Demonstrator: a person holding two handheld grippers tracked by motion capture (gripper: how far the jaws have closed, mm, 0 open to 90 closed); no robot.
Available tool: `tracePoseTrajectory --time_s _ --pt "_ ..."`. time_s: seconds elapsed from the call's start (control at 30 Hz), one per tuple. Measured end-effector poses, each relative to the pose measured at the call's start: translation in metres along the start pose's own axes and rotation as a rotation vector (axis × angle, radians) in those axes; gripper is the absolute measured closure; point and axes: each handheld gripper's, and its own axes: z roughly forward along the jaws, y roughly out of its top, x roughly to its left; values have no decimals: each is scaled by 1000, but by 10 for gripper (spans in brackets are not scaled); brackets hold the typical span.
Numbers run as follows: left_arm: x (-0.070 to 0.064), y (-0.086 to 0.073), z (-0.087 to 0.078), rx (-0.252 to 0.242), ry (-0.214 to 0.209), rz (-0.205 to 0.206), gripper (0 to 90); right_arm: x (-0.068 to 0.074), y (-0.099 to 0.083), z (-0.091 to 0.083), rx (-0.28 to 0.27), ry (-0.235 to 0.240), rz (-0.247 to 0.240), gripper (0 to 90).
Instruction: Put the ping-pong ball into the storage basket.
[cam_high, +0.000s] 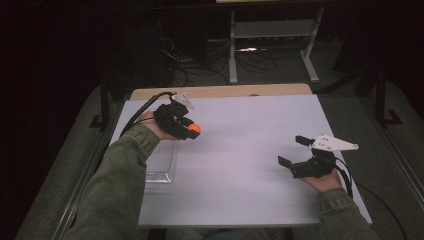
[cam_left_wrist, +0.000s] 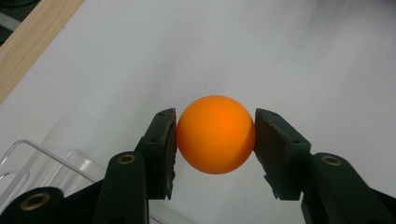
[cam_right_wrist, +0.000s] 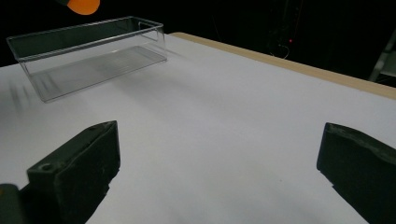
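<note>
Beside left gripper (cam_high: 186, 131): clear tray (cam_high: 161, 170).

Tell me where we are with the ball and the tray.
Done: the left gripper has the orange ball clamped between its fingers, off the table. In hand: carrying it near the clear tray. Left: the tray looks empty, so the drop probably remains. The right gripper waits open.

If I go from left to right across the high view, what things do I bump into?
Clear tray → left gripper squeezing the orange ball → bare white table → right gripper, open.
</note>
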Motion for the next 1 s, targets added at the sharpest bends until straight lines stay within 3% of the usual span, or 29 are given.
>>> tracePoseTrajectory --time_s 1.0 --pt "7 -27 -28 -2 44 -41 498 1 0 1 10 3 0 0"
